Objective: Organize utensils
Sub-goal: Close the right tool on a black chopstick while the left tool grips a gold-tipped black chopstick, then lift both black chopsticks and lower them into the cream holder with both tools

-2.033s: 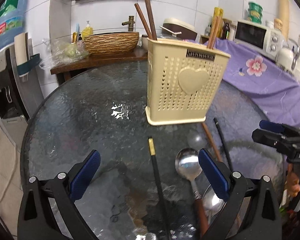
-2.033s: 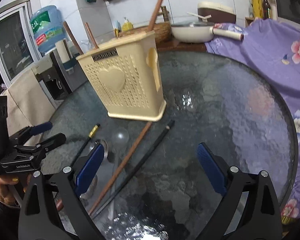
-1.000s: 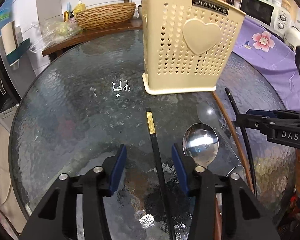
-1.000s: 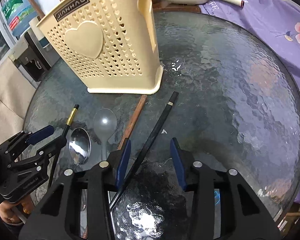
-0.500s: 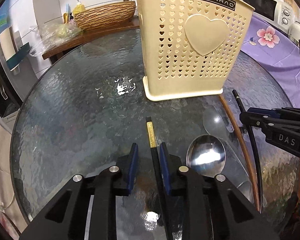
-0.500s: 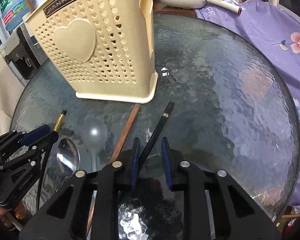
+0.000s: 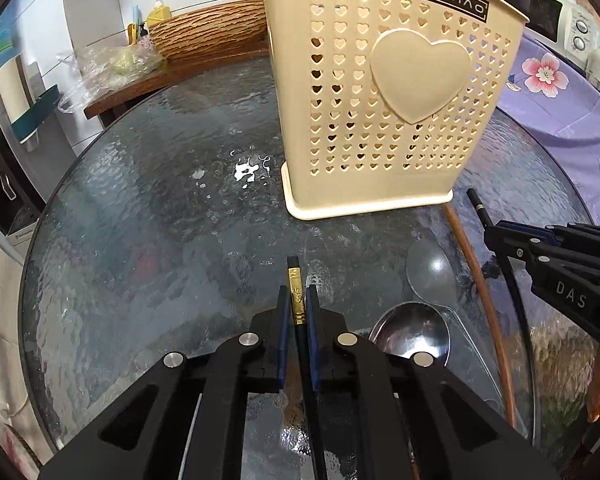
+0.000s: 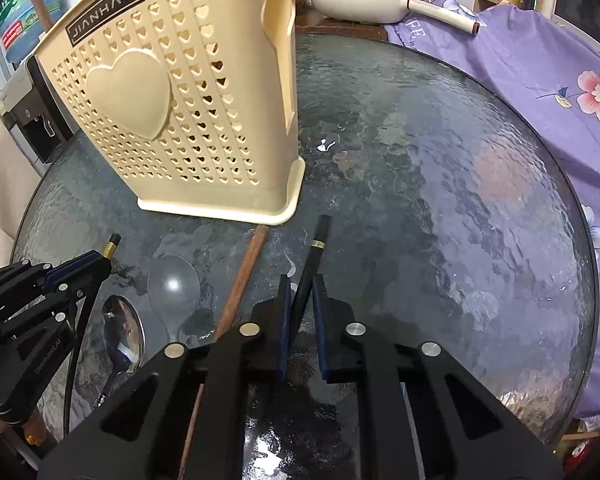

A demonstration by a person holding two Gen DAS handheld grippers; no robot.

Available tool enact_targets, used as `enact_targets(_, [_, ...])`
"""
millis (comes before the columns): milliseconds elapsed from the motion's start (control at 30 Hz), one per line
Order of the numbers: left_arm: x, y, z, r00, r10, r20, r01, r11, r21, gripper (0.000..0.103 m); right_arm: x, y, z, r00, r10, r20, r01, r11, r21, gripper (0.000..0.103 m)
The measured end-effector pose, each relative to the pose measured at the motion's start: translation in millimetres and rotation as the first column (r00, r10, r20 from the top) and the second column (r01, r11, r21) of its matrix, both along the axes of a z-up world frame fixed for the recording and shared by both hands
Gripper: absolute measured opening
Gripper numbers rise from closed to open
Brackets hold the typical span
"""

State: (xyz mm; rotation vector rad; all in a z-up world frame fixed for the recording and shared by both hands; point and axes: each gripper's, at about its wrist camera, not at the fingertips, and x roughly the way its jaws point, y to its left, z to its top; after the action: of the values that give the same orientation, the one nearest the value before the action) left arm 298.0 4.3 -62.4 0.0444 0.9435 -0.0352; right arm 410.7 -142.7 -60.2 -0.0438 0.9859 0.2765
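While both tools point down at the round glass bench [image 7: 140,208], the left hand-held gripper [image 7: 298,308] has just been closing and now pinches a black chopstick with a gold band [image 7: 296,280] between its blue pads, the tip poking out ahead; the right hand-held gripper [image 8: 300,300] has likewise just been closing and now clamps a plain black chopstick [image 8: 318,240], whose end lies near the base of the cream utensil basket [image 8: 204,128]; that basket, pierced with little hearts, stands upright on the bench; between the two held sticks lie a steel spoon [image 7: 414,330], a translucent spoon [image 8: 173,284] and a brown wooden chopstick [image 8: 244,272], all flat on the glass.
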Motion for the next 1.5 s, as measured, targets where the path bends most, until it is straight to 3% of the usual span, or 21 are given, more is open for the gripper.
enact_targets(333, [5.5, 1.1, -1.1, 1.000, 0.011, 0.012, -0.011, 1.000, -0.011, 0.007, 3.9, -10.6, -2.0, 1.000, -0.026, -0.004, 0.026, 0.998, 0.052, 0.008])
enact_targets(767, [5.8, 12.0, 4.4, 0.999, 0.011, 0.030, -0.008, 0.995, -0.097, 0.007, 5.1, -34.3, 10.0, 0.999, -0.034, 0.022, 0.029, 0.984, 0.177, 0.008])
enact_targets(1167, [-11.2, 24.8, 35.5, 0.994, 0.014, 0.107, 0.004, 0.987, -0.164, 0.007, -28.4, -37.1, 51.2, 0.983, 0.011, 0.181, -0.046, 0.981, 0.191, 0.008])
enact_targets(1500, [-34.5, 30.3, 65.1, 0.984, 0.010, 0.176, 0.028, 0.977, -0.209, 0.007, -57.0, -44.8, 93.7, 0.960, 0.072, 0.272, -0.145, 0.955, 0.260, 0.008])
